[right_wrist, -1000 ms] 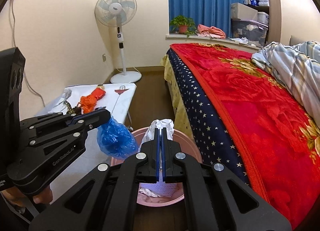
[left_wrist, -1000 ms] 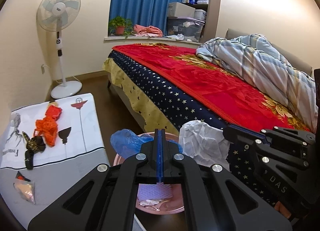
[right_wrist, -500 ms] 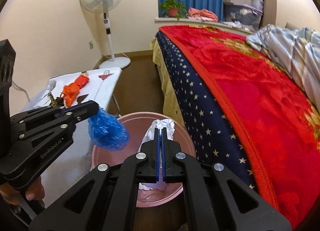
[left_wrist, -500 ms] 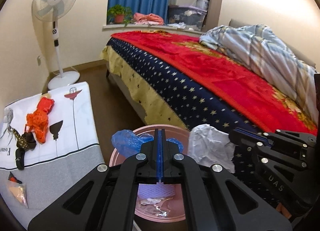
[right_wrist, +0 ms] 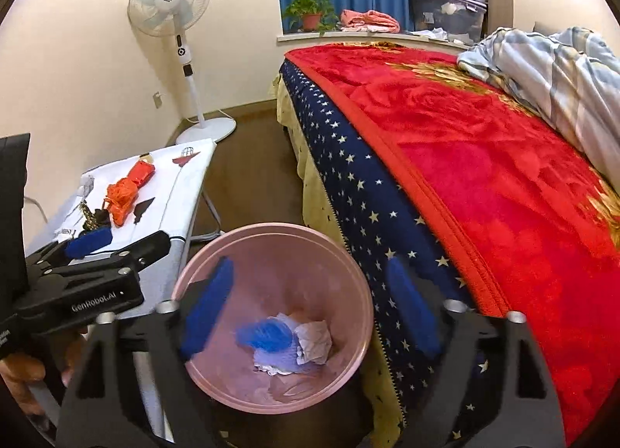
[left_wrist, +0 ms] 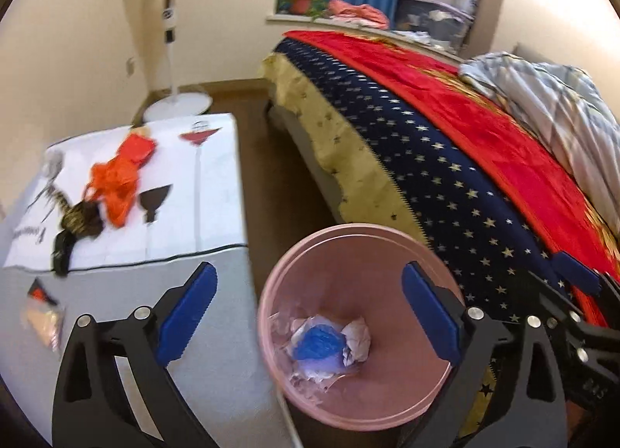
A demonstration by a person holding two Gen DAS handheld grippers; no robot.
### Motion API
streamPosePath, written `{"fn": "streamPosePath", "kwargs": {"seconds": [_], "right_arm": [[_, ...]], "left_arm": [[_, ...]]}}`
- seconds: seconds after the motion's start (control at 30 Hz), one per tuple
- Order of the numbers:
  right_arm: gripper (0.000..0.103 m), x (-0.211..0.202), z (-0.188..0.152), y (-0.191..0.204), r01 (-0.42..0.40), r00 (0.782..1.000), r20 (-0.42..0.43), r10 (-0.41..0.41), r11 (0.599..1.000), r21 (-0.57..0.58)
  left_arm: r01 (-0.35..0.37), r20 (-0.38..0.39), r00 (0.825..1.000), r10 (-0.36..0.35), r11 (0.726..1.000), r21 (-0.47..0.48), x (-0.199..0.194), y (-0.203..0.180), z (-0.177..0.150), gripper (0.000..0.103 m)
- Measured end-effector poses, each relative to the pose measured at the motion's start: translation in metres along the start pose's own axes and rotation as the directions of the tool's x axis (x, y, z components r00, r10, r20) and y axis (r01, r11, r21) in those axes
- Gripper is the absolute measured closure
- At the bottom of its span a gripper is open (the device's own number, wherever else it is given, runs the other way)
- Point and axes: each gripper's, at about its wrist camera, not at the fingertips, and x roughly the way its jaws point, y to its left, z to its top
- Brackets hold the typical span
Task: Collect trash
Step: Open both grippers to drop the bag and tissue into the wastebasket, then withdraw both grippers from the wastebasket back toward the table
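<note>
**Both claws spread over the bin, trash lying inside**

Left gripper hangs above the pink bin w/ jaws spread wide, nothing between them. Right gripper sits the same way: jaws wide apart, empty, straddling the bin mouth. Probable reason for the pose: both are centred over the opening so anything let go falls straight in, not onto the floor.

Inside the bin, at the bottom: blue plastic bag & crumpled white paper, touching, on top of other scraps. Right view shows the same pair, bag a bit blurred, paper beside it.

Bin stands on the floor between the bed & the side table, near both, prob so it's in reach from either.

More to collect, by my read: orange plastic bag on the table, dark tangled item touching it, small packet near the front edge. Whether all count as trash, can't tell. Task looks partway done; next likely target is the table
</note>
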Motion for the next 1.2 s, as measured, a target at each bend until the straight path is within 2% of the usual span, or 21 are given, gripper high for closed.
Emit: {"fn": "streamPosePath", "kwargs": {"seconds": [0.13, 0.3, 0.43, 0.63, 0.77, 0.9, 0.97, 1.2], "right_arm": [[0.012, -0.006, 0.004, 0.007, -0.028, 1.000, -0.014, 0.028, 1.000, 0.005], [0.009, -0.021, 0.008, 0.028, -0.064, 0.998, 0.027, 0.065, 0.998, -0.005], [0.008, -0.032, 0.010, 0.055, -0.115, 0.992, 0.045, 0.117, 0.993, -0.039], [0.007, -0.057, 0.010, 0.108, -0.182, 0.977, 0.093, 0.192, 0.978, -0.105], [0.006, -0.072, 0.006, 0.146, -0.225, 0.960, 0.133, 0.247, 0.960, -0.164], [0.005, -0.077, 0.002, 0.179, -0.217, 0.950, 0.175, 0.259, 0.950, -0.226], [0.005, -0.074, -0.001, 0.191, -0.215, 0.948, 0.180, 0.262, 0.946, -0.244], [0.005, -0.042, -0.009, 0.222, -0.214, 0.963, 0.100, 0.250, 0.936, -0.280]], "left_arm": [[-0.044, 0.032, 0.999, 0.044, 0.999, -0.008, -0.029, 0.017, 0.001, 0.010], [-0.085, 0.082, 0.993, 0.086, 0.996, -0.013, -0.089, 0.051, -0.005, 0.008], [-0.164, 0.089, 0.982, 0.167, 0.986, -0.035, -0.126, 0.092, -0.020, 0.008], [-0.248, 0.104, 0.958, 0.266, 0.956, -0.158, -0.159, 0.156, -0.037, 0.008], [-0.274, 0.127, 0.943, 0.306, 0.936, -0.220, -0.168, 0.186, -0.038, 0.008], [-0.310, 0.148, 0.927, 0.346, 0.925, -0.220, -0.165, 0.201, -0.039, 0.008], [-0.315, 0.148, 0.925, 0.351, 0.923, -0.220, -0.162, 0.206, -0.041, 0.008], [-0.319, 0.127, 0.931, 0.343, 0.931, -0.180, -0.142, 0.220, -0.042, 0.008]]}}
